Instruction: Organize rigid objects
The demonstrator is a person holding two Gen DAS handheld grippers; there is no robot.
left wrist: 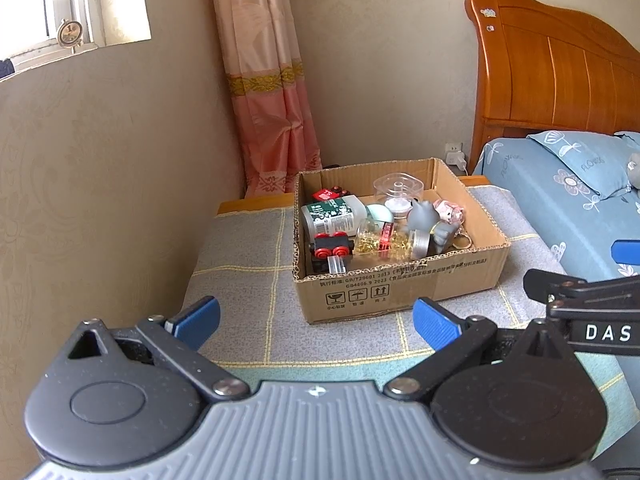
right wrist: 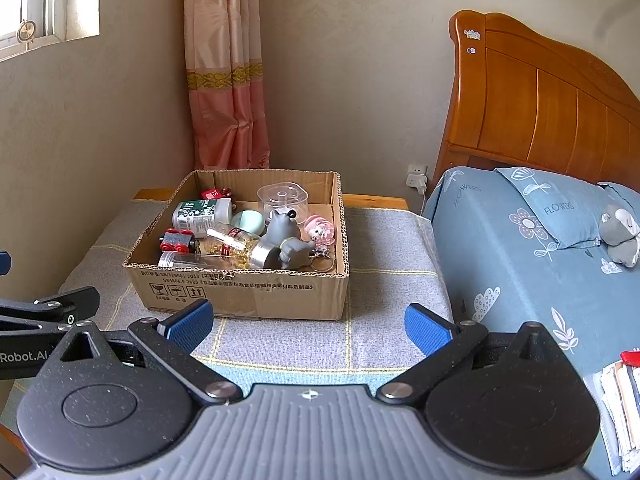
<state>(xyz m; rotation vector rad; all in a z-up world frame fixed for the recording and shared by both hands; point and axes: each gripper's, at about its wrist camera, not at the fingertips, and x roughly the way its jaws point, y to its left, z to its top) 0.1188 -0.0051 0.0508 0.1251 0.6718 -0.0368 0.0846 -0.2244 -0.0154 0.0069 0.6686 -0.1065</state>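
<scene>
Your left gripper (left wrist: 316, 322) and right gripper (right wrist: 308, 326) both gape wide with nothing between the fingers. The cardboard box (right wrist: 244, 296) of toys and bottles sits ahead of both fingertips, beyond reach, on the grey cloth (right wrist: 384, 248).

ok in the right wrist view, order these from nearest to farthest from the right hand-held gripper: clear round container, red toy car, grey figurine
From the right hand-held gripper:
1. Red toy car, in the box's front left part.
2. Grey figurine, middle right, only slightly farther back than the car; a close call.
3. Clear round container, at the back wall of the box.
</scene>
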